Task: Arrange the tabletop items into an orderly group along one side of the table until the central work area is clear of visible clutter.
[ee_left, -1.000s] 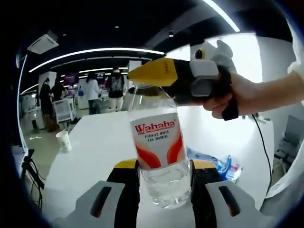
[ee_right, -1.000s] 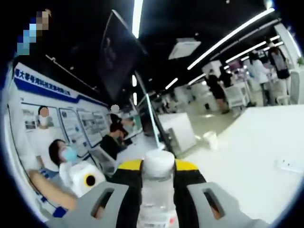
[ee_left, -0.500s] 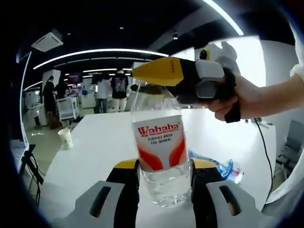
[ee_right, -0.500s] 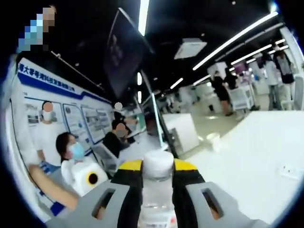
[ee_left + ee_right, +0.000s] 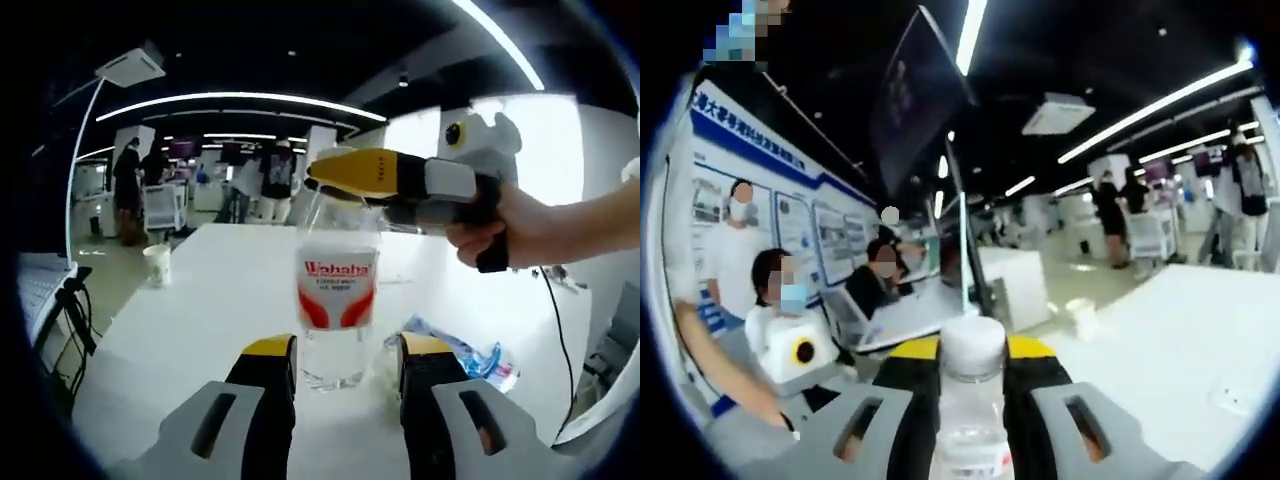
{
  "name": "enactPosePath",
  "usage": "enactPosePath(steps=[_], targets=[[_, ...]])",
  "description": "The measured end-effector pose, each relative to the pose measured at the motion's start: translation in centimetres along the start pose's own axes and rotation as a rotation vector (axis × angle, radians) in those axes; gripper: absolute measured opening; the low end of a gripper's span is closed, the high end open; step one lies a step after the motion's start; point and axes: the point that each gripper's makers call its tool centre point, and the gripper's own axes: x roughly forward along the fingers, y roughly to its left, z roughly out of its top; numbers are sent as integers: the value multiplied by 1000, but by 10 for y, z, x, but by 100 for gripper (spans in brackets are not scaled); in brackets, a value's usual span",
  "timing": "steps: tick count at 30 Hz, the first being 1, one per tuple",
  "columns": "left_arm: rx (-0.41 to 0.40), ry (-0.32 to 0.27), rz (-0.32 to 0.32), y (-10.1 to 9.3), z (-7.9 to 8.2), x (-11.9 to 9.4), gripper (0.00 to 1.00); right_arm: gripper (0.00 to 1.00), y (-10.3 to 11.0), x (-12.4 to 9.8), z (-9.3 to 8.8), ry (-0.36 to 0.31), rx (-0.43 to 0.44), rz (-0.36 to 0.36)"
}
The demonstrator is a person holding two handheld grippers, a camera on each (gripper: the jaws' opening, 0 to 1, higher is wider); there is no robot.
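Bottle [image 5: 337, 300] of clear water with a red-and-white Wahaha label stands upright on the white counter [image 5: 190, 330], low in the middle of the left gripper view; in the right gripper view its white cap [image 5: 972, 345] and neck sit low at centre; versus the frames a second ago the bottle is smaller and farther ahead in the left gripper view, and its base is now beyond the jaw tips rather than between them; counter is the largest thing, running back to an open office with people standing far off; right gripper [image 5: 345, 180] comes in from the right of the left gripper view, held by a hand [image 5: 510, 225], its yellow-tipped jaws level at the bottle's top; in its own view the right gripper [image 5: 972, 365] has jaws close on either side of the neck just under the cap, clamped on it, same as before; left gripper [image 5: 340, 365] jaws are apart with nothing between them, bottle ahead of the tips and not touching; earlier those jaws flanked the lower body of the bottle; crumpled blue-and-clear plastic wrapper [image 5: 460, 350] lies on the counter right of the bottle, apart from it; small white paper cup [image 5: 157, 265] stands near the counter's far left edge, well apart from the bottle; it also shows in the right gripper view [image 5: 1082, 318].
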Motion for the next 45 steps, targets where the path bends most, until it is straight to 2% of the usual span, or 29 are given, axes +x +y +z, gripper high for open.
enactPosePath(steps=[3,10,16,21,24,31,34,38,42,45], targets=[[-20,21,4,-1,-9,-3,35,18,-9,4,-3,-1,-27,-6],[-50,43,40,8,-20,-5,40,18,-22,7,-18,20,-40,-9],[-74,66,69,16,-32,-6,51,19,-35,10,-33,53,-61,-24],[-101,63,84,18,-39,-11,61,19,-46,11,-43,73,-62,-41],[-101,52,88,17,-41,-15,59,19,-51,11,-50,82,-69,-57],[-150,84,98,14,-62,-25,58,19,-57,16,-56,89,-94,-44],[-229,82,95,11,-69,-27,58,19,-59,18,-59,92,-92,-35],[-199,90,77,6,-70,-27,58,19,-61,18,-66,101,-112,-14],[-205,94,65,3,-72,-27,57,19,-62,17,-70,108,-122,-3],[-262,86,63,2,-74,-26,57,19,-64,16,-73,119,-118,0]])
